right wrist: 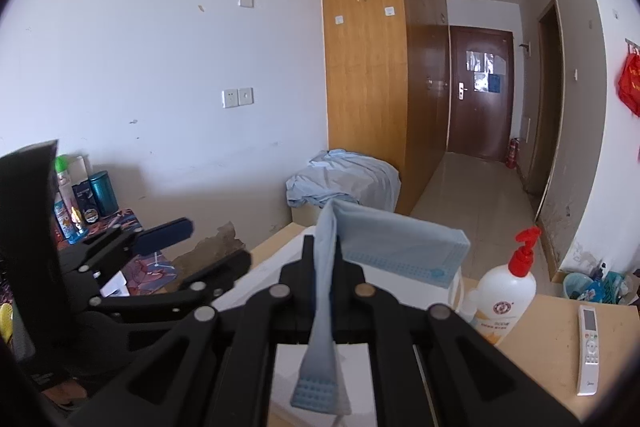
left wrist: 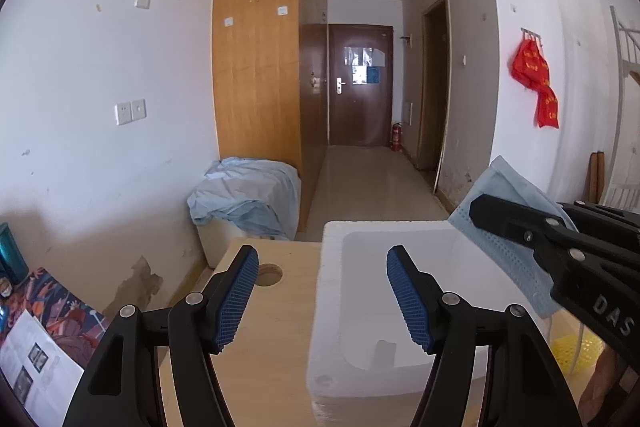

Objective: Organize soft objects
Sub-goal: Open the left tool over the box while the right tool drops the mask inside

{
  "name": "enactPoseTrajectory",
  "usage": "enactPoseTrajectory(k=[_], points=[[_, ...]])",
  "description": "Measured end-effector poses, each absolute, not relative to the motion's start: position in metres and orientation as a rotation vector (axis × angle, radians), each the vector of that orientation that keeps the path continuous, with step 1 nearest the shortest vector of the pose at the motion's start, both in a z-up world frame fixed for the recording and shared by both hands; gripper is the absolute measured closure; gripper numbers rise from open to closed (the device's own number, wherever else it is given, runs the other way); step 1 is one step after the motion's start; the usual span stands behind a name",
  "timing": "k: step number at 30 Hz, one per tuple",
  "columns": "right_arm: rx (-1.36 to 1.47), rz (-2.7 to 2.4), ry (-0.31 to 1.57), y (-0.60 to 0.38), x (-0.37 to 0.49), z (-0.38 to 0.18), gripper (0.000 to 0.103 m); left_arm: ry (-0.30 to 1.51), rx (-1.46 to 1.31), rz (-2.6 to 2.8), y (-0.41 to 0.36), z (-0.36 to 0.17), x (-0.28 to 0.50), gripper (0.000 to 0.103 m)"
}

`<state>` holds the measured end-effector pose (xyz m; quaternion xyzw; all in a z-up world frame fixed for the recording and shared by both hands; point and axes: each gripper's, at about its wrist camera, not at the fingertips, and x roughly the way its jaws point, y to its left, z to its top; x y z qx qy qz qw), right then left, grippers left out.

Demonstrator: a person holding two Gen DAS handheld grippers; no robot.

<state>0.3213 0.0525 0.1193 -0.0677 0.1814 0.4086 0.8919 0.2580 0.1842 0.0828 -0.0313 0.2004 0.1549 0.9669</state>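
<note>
The blue mask (right wrist: 394, 241) is pinched between the closed fingers of the right gripper (right wrist: 325, 247), raised over the white foam box (left wrist: 400, 291) on the surface (left wrist: 272, 327). The left gripper (left wrist: 322, 297) hangs wide open, holding nothing, above the box's near-left rim.

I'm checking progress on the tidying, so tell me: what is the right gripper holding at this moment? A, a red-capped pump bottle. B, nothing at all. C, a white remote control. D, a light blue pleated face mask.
D: the right gripper is closed on the light blue pleated face mask, which the left wrist view shows raised beside the white foam box.
</note>
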Motion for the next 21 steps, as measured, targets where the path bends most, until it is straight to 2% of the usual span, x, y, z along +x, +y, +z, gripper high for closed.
enactPoseTrajectory(k=[16,17,19,20,21], points=[[-0.153,0.850,0.429,0.063,0.333,0.107,0.096,0.406,-0.076,0.344,0.192,0.080,0.253,0.035],[-0.152,0.851,0.434,0.063,0.334,0.107,0.092,0.406,-0.078,0.344,0.192,0.080,0.252,0.035],[-0.156,0.850,0.435,0.064,0.334,0.107,0.076,0.405,-0.078,0.346,0.193,0.080,0.252,0.035],[-0.155,0.847,0.436,0.063,0.333,0.107,0.061,0.405,-0.079,0.348,0.193,0.081,0.252,0.035],[-0.153,0.842,0.436,0.063,0.333,0.108,0.051,0.404,-0.081,0.350,0.193,0.081,0.251,0.035]])
